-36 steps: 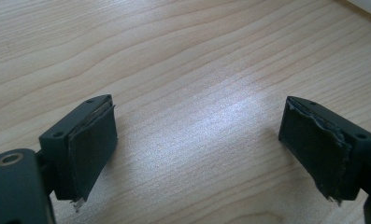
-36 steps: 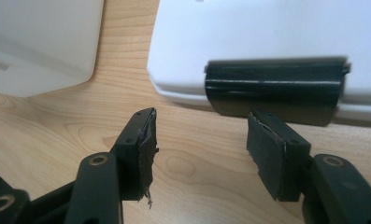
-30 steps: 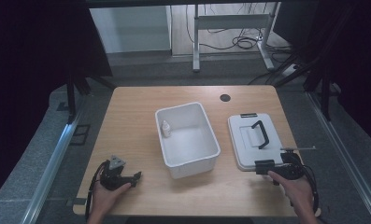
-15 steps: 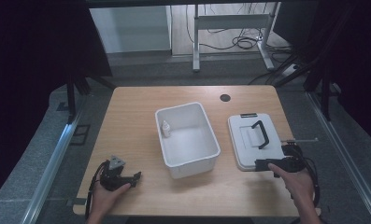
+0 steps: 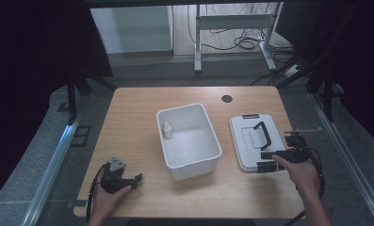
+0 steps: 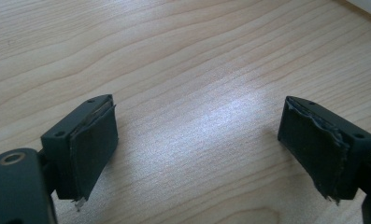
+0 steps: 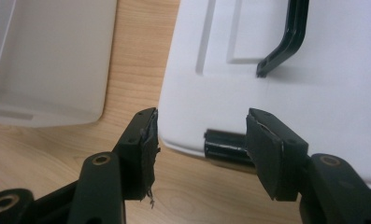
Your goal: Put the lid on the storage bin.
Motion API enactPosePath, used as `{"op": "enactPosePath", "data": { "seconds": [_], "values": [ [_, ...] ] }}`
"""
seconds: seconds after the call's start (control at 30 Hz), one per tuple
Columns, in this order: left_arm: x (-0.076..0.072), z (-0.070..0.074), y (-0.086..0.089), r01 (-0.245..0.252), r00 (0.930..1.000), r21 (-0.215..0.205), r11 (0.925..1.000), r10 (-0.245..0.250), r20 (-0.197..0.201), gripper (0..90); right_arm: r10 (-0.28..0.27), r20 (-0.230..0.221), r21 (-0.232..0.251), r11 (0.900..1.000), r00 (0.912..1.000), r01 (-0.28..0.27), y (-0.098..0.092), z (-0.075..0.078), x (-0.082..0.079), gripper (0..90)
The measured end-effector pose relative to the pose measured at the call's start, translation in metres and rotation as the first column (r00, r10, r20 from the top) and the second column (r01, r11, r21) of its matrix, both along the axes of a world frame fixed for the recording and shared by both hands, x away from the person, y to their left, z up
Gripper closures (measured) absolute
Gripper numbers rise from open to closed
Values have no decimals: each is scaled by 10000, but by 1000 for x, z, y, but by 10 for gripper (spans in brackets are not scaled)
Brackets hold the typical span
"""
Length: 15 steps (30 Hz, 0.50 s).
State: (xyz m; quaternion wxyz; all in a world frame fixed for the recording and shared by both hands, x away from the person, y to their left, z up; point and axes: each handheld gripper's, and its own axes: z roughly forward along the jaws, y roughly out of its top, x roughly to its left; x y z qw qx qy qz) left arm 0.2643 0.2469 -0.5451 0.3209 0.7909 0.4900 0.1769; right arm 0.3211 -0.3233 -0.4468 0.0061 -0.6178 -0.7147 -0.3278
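A white open bin [image 5: 201,160] stands mid-table with a small white bottle [image 5: 166,130] upright in its far left corner. To its right lies the white lid [image 5: 250,141] with a black handle [image 5: 262,134] and black latches. My right gripper [image 5: 269,161] is open at the lid's near edge; in the right gripper view [image 7: 199,140] its jaws straddle the lid's near left corner [image 7: 188,121] beside a black latch [image 7: 223,144]. My left gripper [image 5: 136,179] rests open on the table at the near left, with bare wood [image 6: 197,121] between its pads.
A round black grommet [image 5: 227,99] sits in the tabletop [image 5: 128,122] at the far edge. Dark floor, a desk frame [image 5: 231,21] and cables lie beyond the table. Bare wood stretches left of the bin.
My right gripper has moved forward and left onto the lid's near edge. The left gripper has stayed put.
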Motion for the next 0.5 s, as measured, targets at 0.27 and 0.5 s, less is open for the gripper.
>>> {"op": "enactPosePath", "data": {
  "seconds": [0.27, 0.5],
  "values": [
    [0, 0, 1, 97, 10000, -36, 9999, -97, 9, 124, 191, -351, -231, 9995, 9992, -199, 2, 9, 15, 454],
    [0, 0, 2, 124, 9999, -25, 9999, -124, 11, 123, 61, -539, -212, 9997, 9985, -73, 2, 9, 28, 454]
  ]
}}
